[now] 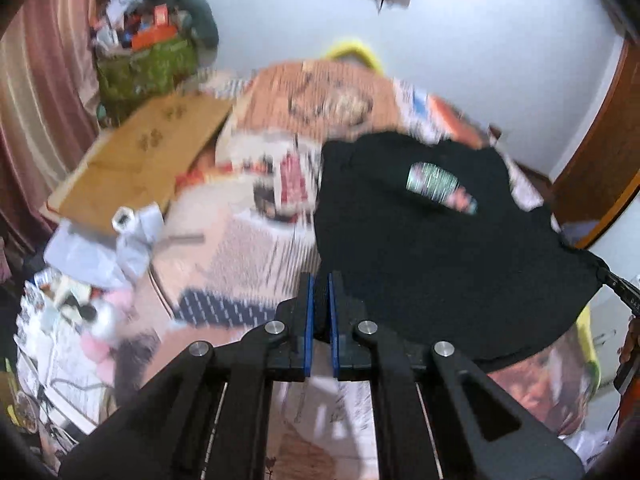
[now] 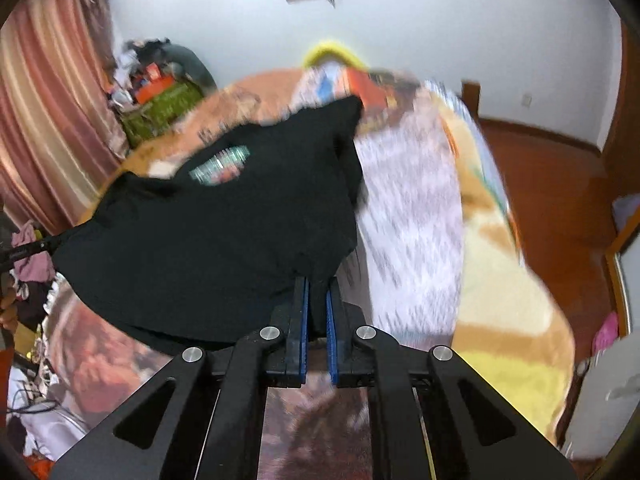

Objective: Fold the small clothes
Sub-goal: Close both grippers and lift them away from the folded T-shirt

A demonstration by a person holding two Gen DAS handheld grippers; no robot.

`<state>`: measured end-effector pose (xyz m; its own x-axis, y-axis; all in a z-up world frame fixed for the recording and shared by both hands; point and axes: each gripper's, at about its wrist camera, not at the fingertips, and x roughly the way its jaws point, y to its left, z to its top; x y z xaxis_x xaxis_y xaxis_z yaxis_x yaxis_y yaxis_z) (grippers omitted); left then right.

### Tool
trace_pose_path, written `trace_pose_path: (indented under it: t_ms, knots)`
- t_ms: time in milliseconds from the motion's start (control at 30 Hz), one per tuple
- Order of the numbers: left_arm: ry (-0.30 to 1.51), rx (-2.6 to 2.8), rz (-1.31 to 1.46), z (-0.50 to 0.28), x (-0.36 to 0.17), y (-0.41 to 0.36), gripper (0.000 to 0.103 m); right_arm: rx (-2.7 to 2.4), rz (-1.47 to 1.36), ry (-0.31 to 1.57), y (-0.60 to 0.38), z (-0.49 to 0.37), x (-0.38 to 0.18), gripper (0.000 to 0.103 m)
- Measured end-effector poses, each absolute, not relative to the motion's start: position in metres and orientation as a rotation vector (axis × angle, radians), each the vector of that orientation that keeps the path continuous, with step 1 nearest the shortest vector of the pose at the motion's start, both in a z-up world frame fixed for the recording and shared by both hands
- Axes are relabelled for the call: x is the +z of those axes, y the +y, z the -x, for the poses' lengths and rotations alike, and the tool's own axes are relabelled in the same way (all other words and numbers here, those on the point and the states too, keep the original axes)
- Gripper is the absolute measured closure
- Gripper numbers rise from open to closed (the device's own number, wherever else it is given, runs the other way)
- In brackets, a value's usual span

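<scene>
A bed [image 1: 256, 240] covered with a patterned orange, white and pink blanket [image 2: 408, 216] carries everything. The far part of a black T-shirt [image 1: 420, 240] lies on it toward two o'clock, and flat cardboard [image 1: 136, 160] at ten o'clock.

place: home bedroom | signs: bed with patterned blanket [image 2: 408, 216], striped curtain [image 1: 36, 92], wooden floor [image 2: 552, 168], cluttered bags [image 1: 148, 60]

Black shirt [image 1: 440, 248] with green-white-red chest print [image 1: 440, 188]. Black claws, blue pads [image 1: 309, 320]. Bed cover [image 2: 408, 216] patterned orange, white-grey, yellow. Curtain [image 1: 36, 92] pink-brown striped. Cardboard [image 1: 140, 160] tan. Wall [image 1: 288, 16] white. Floor [image 2: 552, 176] red-brown.
</scene>
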<state>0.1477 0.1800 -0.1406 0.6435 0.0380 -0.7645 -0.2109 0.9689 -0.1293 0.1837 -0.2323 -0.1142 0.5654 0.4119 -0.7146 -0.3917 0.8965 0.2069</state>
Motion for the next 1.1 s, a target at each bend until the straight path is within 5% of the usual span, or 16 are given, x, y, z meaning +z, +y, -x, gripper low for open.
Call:
trace_pose_path:
  t_ms: [300, 500, 1100]
  knots:
    - [0.629, 0.135, 0.178, -0.165, -0.026, 0.176, 0.097, 0.518, -0.04, 0.589, -0.221, -0.185, -0.012, 0.097]
    - [0.594, 0.17, 0.16, -0.202, 0.002, 0.179, 0.097, 0.499, -0.035, 0.535, -0.211, -0.217, 0.015, 0.097]
    - [0.794, 0.338, 0.175, -0.409, -0.085, 0.223, 0.097, 0.4, -0.012, 0.69, -0.172, -0.369, -0.03, 0.097]
